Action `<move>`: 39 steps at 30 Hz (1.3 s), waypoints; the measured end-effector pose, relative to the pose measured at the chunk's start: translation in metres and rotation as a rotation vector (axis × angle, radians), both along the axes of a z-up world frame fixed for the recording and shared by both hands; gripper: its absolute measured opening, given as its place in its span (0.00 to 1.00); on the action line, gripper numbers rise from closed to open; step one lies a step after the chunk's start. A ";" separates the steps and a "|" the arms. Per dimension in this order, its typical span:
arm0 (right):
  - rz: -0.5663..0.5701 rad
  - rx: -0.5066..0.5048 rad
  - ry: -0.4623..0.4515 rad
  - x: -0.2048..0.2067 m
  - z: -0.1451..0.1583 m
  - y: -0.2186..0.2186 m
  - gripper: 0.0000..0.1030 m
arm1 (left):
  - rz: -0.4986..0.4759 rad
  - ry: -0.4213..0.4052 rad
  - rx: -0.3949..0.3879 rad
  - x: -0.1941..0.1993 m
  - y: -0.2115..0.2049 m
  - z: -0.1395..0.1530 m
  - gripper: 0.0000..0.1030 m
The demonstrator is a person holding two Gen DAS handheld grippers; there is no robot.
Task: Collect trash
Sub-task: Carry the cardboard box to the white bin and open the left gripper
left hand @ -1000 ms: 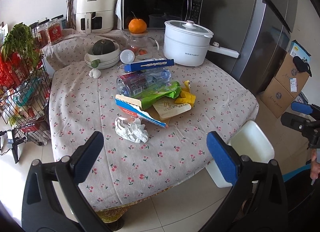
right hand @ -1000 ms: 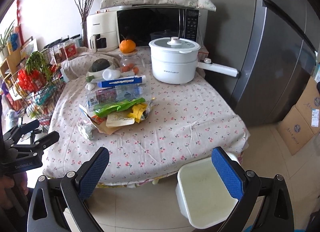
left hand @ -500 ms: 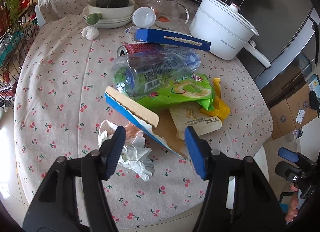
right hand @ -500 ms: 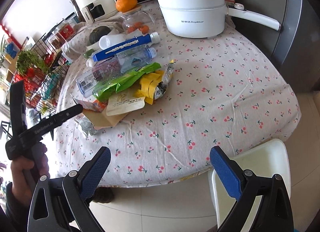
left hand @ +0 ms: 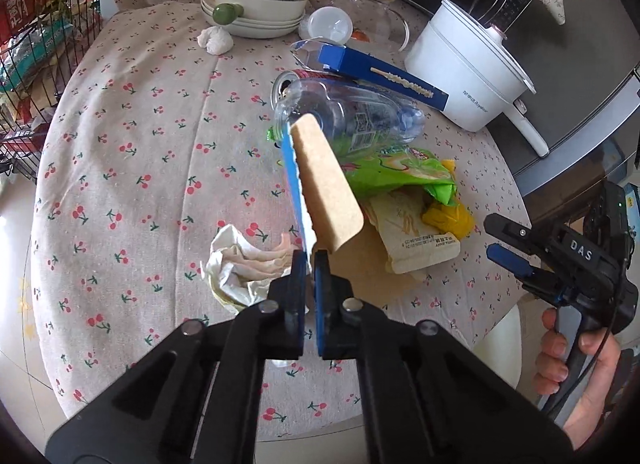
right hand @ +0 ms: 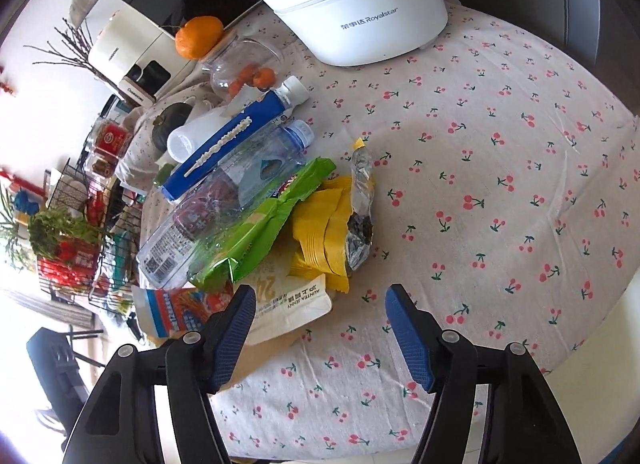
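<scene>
A pile of trash lies on the cherry-print tablecloth [left hand: 132, 152]: a flattened cardboard box [left hand: 326, 188] with a blue edge, a clear plastic bottle [left hand: 352, 120], a green snack bag [left hand: 392, 176], yellow wrappers [right hand: 320, 236], a beige pouch [left hand: 416, 240] and a crumpled tissue [left hand: 240, 264]. My left gripper [left hand: 311, 260] is shut on the cardboard box's edge and the flap stands up from it. My right gripper [right hand: 320, 328] is open just above the table's front, near the beige pouch [right hand: 288, 308] and the yellow wrappers.
A white electric pot [right hand: 356, 8], a blue tube box [right hand: 224, 140], a glass jar with an orange [right hand: 200, 36] on top, stacked bowls with a squash [left hand: 256, 4], and a wire rack [right hand: 68, 240] at the left. A white bin [right hand: 624, 332] stands by the table's right edge.
My left gripper closed on the cardboard box edge and tipped it upright. My right gripper moved in over the table toward the pile, still open.
</scene>
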State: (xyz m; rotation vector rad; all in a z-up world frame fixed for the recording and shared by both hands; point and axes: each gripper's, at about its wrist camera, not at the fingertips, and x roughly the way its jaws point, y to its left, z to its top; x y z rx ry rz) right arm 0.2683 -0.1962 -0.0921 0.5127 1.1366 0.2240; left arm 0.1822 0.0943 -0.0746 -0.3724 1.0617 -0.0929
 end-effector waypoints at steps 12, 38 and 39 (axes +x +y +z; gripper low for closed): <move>-0.038 0.043 -0.034 0.026 -0.033 0.009 0.20 | 0.017 -0.132 0.022 -0.024 0.029 0.029 0.02; -0.093 -0.035 -0.196 -0.110 0.077 -0.122 0.01 | -0.210 -0.396 -0.030 -0.073 -0.032 0.098 0.01; -0.108 -0.036 -0.199 -0.119 0.078 -0.131 0.01 | -0.237 -0.393 -0.039 -0.072 -0.044 0.096 0.01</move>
